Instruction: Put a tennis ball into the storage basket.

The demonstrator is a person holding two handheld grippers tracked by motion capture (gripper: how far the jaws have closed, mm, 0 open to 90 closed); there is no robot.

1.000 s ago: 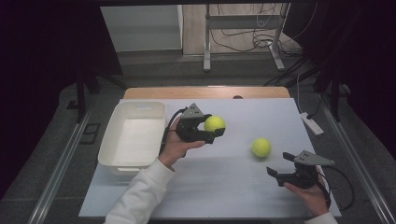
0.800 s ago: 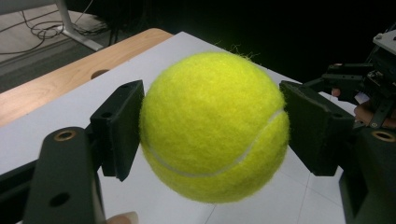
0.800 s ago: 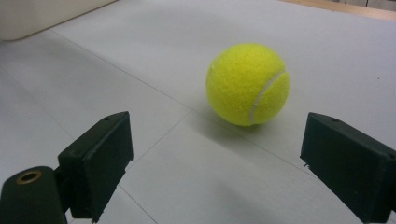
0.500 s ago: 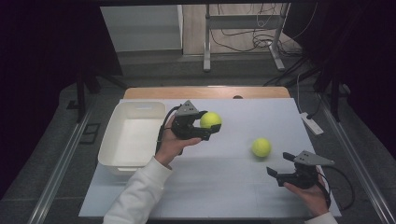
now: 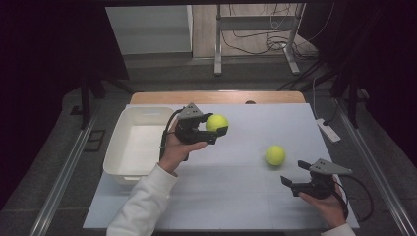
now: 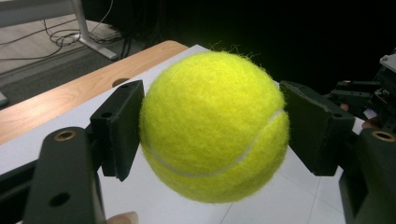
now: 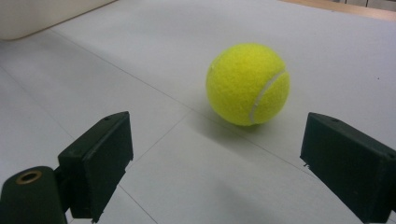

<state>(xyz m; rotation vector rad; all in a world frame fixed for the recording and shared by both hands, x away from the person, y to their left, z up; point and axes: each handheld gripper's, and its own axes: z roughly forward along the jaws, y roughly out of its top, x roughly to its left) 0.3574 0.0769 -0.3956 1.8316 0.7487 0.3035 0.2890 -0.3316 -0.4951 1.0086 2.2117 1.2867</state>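
My left gripper (image 5: 216, 129) is shut on a yellow tennis ball (image 5: 216, 122) and holds it in the air above the white table, just right of the white bin (image 5: 115, 147). Up close, its two black pads press the held ball (image 6: 212, 126) on both sides. A second tennis ball (image 5: 275, 155) lies on the table at the right. My right gripper (image 5: 288, 184) rests low near the front right edge, open, its jaws pointing towards that ball (image 7: 247, 84), which lies a little beyond them and untouched.
The white bin stands at the table's left side. A wooden strip (image 5: 216, 97) runs along the table's far edge. A white power strip (image 5: 328, 130) lies at the right edge. Metal frame legs and cables (image 5: 255, 39) stand on the floor behind.
My left hand has lifted the held ball slightly and drifted left, towards the bin. The right gripper and the loose ball have stayed put.
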